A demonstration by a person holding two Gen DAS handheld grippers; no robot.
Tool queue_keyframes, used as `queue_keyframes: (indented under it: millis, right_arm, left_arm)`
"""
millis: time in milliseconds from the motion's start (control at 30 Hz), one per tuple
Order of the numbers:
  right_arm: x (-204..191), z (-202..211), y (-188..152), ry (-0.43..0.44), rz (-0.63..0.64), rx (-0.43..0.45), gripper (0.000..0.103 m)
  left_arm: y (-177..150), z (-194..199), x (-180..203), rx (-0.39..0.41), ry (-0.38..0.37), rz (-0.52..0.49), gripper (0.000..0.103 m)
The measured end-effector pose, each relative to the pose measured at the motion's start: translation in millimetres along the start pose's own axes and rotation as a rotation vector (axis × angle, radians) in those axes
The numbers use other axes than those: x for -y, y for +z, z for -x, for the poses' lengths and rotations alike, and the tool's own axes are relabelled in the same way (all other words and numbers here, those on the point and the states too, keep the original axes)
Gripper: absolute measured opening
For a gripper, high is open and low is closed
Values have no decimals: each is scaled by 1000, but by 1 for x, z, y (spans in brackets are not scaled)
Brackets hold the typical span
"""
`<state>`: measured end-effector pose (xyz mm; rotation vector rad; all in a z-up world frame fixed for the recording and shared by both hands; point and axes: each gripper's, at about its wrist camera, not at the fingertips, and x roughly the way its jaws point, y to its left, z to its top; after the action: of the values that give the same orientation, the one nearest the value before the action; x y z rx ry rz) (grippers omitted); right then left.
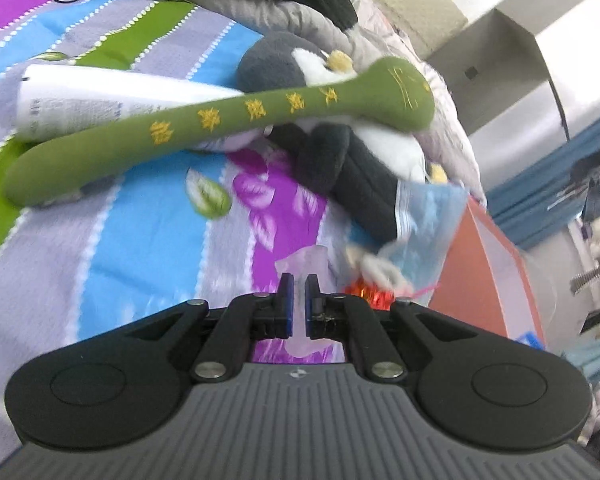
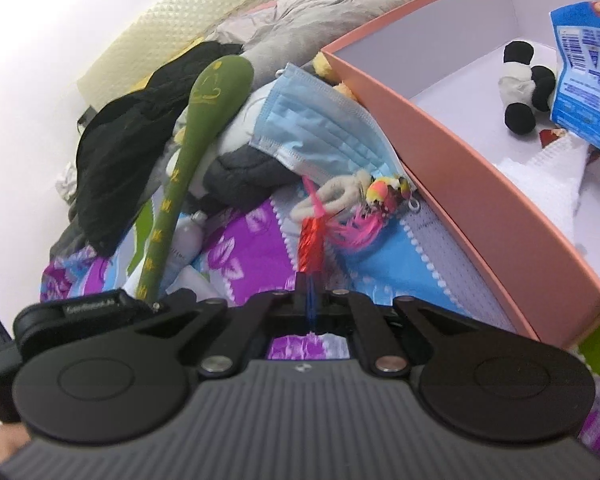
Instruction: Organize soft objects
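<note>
On the striped bedspread [image 1: 148, 240] lie a long green plush stick [image 1: 204, 128] with yellow embroidery, a grey and white plush penguin [image 1: 300, 68] and a blue face mask in a clear bag [image 1: 428, 220]. My left gripper [image 1: 299, 284] is nearly shut just above the bedspread, with nothing clearly between its pads. My right gripper [image 2: 310, 280] is shut on a red tinsel and pink feather toy [image 2: 312, 240]. The green stick [image 2: 204, 120], the mask [image 2: 320, 124] and a small knitted toy [image 2: 340, 196] lie ahead of it. The pink box [image 2: 480, 184] holds a panda plush [image 2: 520, 92].
A white tube [image 1: 100, 100] lies under the green stick. A black garment [image 2: 128, 148] and grey bedding [image 2: 340, 4] are piled at the back. A blue packet [image 2: 584, 80] and white cloth [image 2: 548, 176] are in the box. The red toy shows by the left gripper [image 1: 368, 294].
</note>
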<state>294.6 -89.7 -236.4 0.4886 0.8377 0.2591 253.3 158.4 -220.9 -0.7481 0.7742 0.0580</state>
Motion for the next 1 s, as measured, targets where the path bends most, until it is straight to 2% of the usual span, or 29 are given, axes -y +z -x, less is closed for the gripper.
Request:
queue_keyframes:
  millis: [133,267,367,500,533,567,600,633,667,833,1000]
  right_arm:
    - [0,10,-7,3,5,-16,4]
    - [1,14,-10,-18,49,14,5]
    - [6,10,-12,21,42,-2,7]
    - [-2,2,-19,-7,167,-3,8]
    - [-3,-2,-20,-7,190,-5,11]
    - [-4,-6,-20,-11,210,-4,14]
    - [-5,-10,-20,-14,226,-3,28]
    - [-5,-13,-20,-11,236,-1,45]
    - [-5,-17,-19,-7,244,3,49]
    - [-18,-44,-14,-30,344,22,49]
    - [-32,-71,-9,-87,469,71,48]
  left_arm:
    - [-17,18,-5,-34,-4,8,6]
    - [-31,27,-9,-49,4,7,6]
    - [-40,25,-11,-64,16,-20,6]
    - [-48,17,-18,-79,50,-38,10]
    - [-50,14,-20,-84,52,-41,14]
    - [-51,13,-22,-80,51,-39,27]
    - [-53,12,-25,-76,50,-33,41]
    - [-55,12,-27,-71,48,-25,44]
    - [-57,13,-28,-60,44,-27,45]
    - [-63,13,-31,-39,83,-42,45]
    - [-69,12,-37,-42,62,-2,44]
